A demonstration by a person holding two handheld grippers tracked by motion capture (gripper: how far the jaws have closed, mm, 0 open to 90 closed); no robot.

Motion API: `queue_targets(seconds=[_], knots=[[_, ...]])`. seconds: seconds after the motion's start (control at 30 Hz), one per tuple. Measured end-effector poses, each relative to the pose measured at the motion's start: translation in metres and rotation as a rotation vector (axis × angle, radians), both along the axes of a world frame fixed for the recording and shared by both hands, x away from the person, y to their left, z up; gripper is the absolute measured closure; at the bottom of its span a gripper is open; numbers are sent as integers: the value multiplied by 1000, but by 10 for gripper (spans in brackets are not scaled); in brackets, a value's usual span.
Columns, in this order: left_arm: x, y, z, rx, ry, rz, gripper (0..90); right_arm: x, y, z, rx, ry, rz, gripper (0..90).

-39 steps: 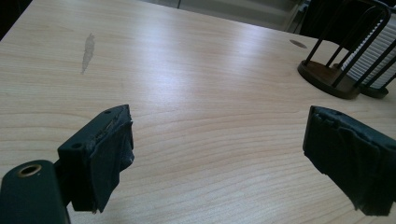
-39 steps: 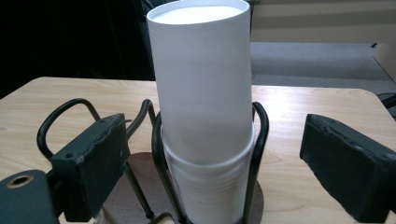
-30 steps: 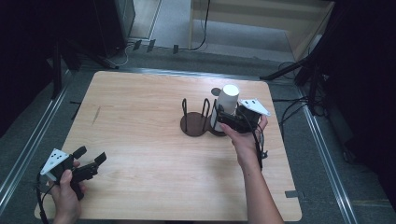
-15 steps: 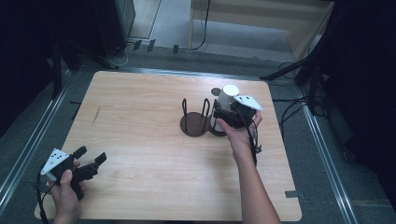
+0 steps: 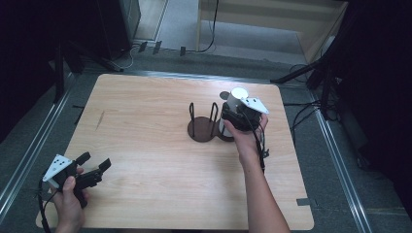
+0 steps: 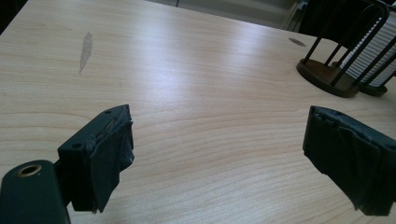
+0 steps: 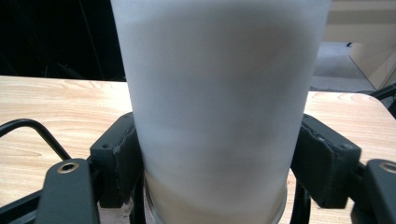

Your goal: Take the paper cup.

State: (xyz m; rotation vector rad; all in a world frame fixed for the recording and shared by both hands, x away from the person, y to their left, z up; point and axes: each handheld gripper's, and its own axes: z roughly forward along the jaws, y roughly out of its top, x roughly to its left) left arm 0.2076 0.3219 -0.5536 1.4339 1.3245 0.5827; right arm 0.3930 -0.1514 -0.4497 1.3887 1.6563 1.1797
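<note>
- Right gripper (image 7: 212,158): jaws have just been closing and now press both sides of the white cup (image 7: 215,107), low on its wall.
- White cup (image 5: 236,104): upright in the dark wire holder (image 5: 206,127), near the table's (image 5: 145,111) far right corner.
- Left gripper (image 6: 224,158): jaws spread wide with nothing between them, over bare wood at the near left corner.
</note>
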Motion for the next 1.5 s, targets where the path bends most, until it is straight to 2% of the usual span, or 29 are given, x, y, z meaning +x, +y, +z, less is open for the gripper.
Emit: queue_targets(seconds=[0.43,0.83,1.13,1.5], knots=[[0,0,0,-1,-1,1,89,-1,1,4,-33,-29,0,255],[0,0,0,-2,-1,1,89,-2,1,14,-27,-57,-2,278],[0,0,0,-2,-1,2,89,-5,-2,33,-21,-124,28,313],[0,0,0,-2,-1,2,89,-8,-4,51,5,-164,18,320]])
